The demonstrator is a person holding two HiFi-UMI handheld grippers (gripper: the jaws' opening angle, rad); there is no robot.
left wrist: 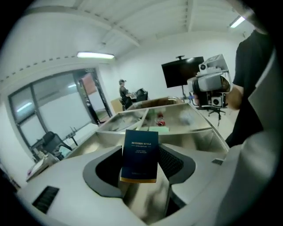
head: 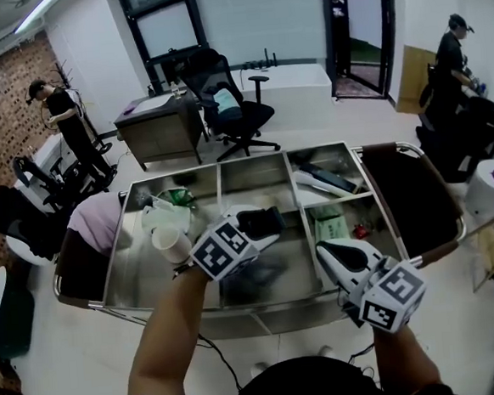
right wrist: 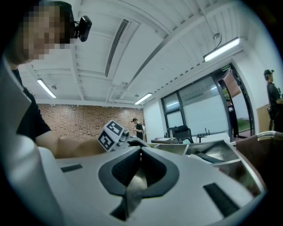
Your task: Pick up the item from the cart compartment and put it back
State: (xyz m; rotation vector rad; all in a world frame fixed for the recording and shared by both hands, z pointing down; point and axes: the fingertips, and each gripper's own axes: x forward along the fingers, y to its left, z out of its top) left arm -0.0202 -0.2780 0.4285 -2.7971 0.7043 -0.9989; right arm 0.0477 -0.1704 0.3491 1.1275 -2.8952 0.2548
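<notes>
Looking down through the head view, I see a steel cart (head: 264, 306) split into open compartments across the middle of the frame. At the far left a person (head: 66, 121) stands by a brick wall. In the cart's left compartment sits a white cup (head: 170, 241) among pale containers. Just right of it, my left gripper (head: 262, 223) hangs above the middle compartment. In the left gripper view its jaws are partly apart and clamp a dark blue box (left wrist: 140, 154) by its two side edges. The box stands upright between the pads, clear of the cart, with white lettering on its face and a gold band along the bottom. Further right in the head view, a green packet (head: 329, 228) lies in the lower right compartment, and a long dark object (head: 326, 178) lies in the compartment above it. My right gripper (head: 326, 252) hovers at the lower right, over the cart's front edge. In the right gripper view its jaws meet at the tips with nothing between them. At the upper right another person (head: 453, 57) bends over a desk.
</notes>
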